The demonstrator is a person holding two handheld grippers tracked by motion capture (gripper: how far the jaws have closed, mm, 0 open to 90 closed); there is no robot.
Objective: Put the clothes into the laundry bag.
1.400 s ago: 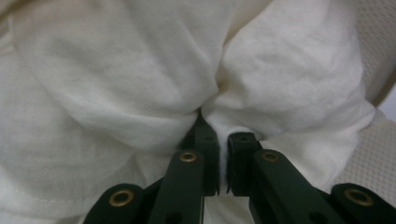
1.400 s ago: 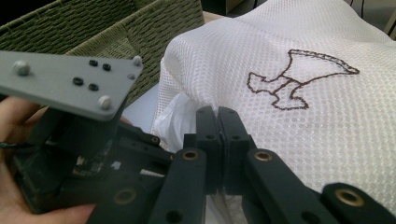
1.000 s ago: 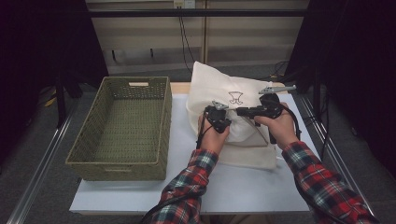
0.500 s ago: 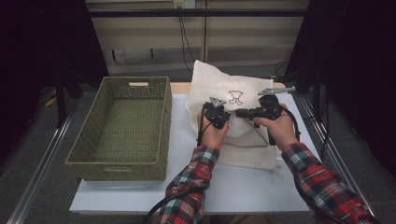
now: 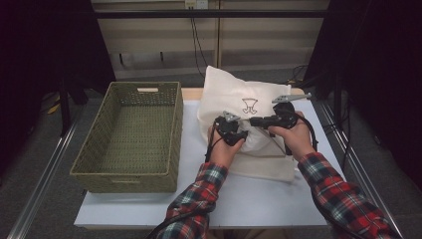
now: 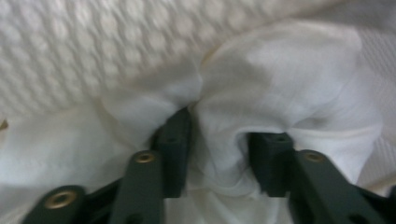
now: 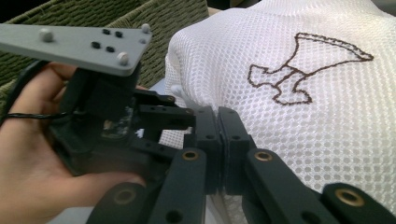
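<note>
High view: a person in a red plaid shirt works two black handheld grippers against a white mesh laundry bag (image 5: 234, 97) that stands bunched on the right half of a white table (image 5: 249, 199), its lower edge spread flat toward the person. A brown embroidered emblem (image 5: 249, 105) marks the bag's upper face. An olive woven basket (image 5: 171, 134) sits just beside the bag on the table's left half.

Left gripper (image 5: 238, 134) presses into the bag's middle. Left gripper view shows its jaws parted, having just been opening, with a fold of white cloth (image 6: 224, 140) bulging loosely between them; the mesh lies behind it.

Right gripper (image 5: 254, 121) points sideways toward the left one, a grey three-cornered plate (image 5: 291, 97) on top. Right gripper view shows its jaws clenched together at the edge of the mesh, below the emblem (image 7: 303, 65); whether they pinch any fabric cannot be told. The same view catches the left hand (image 7: 28, 154) wrapped around the other gripper, with the basket's weave (image 7: 116, 14) behind it.
</note>
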